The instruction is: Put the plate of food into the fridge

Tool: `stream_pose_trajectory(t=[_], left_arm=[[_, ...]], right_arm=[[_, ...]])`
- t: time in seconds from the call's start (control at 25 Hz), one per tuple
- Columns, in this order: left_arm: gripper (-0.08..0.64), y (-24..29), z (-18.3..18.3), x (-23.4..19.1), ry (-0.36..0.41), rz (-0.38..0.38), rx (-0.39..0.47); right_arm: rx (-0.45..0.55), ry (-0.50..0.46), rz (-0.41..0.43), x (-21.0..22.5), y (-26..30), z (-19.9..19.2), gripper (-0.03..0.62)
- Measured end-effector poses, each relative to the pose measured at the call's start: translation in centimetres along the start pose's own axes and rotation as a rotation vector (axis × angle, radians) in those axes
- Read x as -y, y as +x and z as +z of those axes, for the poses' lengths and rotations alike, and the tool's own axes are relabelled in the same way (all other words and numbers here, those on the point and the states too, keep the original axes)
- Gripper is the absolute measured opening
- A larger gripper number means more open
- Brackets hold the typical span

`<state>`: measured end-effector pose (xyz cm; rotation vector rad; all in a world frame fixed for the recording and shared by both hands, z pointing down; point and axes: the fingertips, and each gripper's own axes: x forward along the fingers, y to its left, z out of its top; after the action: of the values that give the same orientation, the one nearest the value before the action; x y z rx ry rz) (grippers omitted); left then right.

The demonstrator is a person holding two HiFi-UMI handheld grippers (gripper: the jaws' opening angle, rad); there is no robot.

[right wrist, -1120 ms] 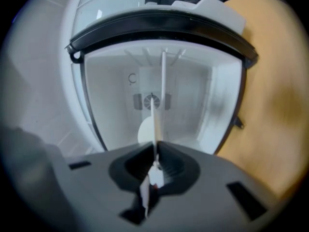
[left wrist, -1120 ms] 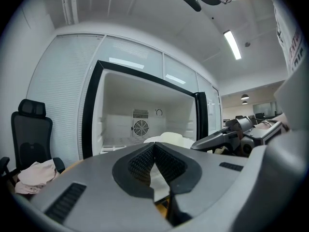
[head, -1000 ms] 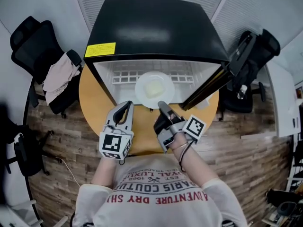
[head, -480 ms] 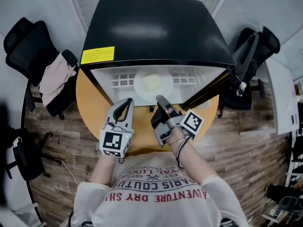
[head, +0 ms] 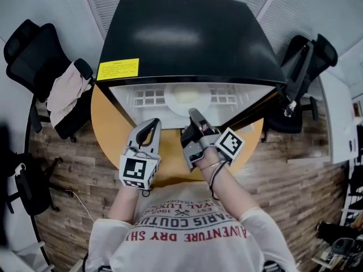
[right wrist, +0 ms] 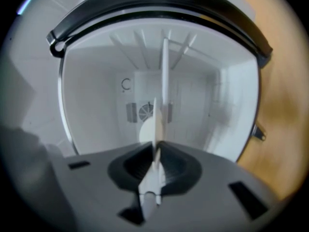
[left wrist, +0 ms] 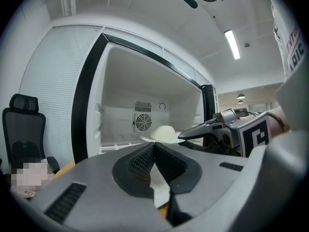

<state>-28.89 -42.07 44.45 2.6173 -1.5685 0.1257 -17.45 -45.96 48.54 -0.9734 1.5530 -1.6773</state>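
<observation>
A black mini fridge [head: 187,33] stands open on a round wooden table [head: 108,123]. The white plate [head: 186,97] with a pale mound of food [left wrist: 163,129] lies on the white shelf inside. My right gripper [head: 193,115] reaches to the fridge mouth with the plate's near rim [right wrist: 155,124] edge-on between its jaws. Those jaws have just been opening, and the pads still look to be against the rim. My left gripper [head: 152,123] hangs over the table to the left, shut with nothing in it. From the left gripper view, the right gripper [left wrist: 186,135] meets the plate [left wrist: 161,133].
The fridge door [head: 255,109] stands open to the right. Black office chairs stand at the left [head: 34,55], with a cloth [head: 65,92] draped on one, and at the right [head: 306,61]. A fan grille [left wrist: 142,123] sits on the fridge's back wall.
The right gripper has pushed the plate forward, from the front of the shelf to further under the fridge's top. The left gripper has barely moved.
</observation>
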Motion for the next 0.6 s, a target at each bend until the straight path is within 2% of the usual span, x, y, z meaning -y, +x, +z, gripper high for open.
stream_pose_trajectory(t=[0.2,0.36,0.6], left_arm=[[0.029,0.2,-0.2,-0.1,-0.002,-0.004,-0.005],[0.028,0.3,-0.5,-0.1,-0.01,-0.006,-0.008],[0.029,0.5,-0.8,-0.1,-0.011,-0.005,-0.019]], right_arm=[[0.015,-0.061,-0.023,0.0,0.7,0.4,0.08],[0.007,-0.025,-0.02,0.7,1.3,0.4,0.15],[0.006,-0.027,-0.024,0.9,2.1,0.6,0.161]])
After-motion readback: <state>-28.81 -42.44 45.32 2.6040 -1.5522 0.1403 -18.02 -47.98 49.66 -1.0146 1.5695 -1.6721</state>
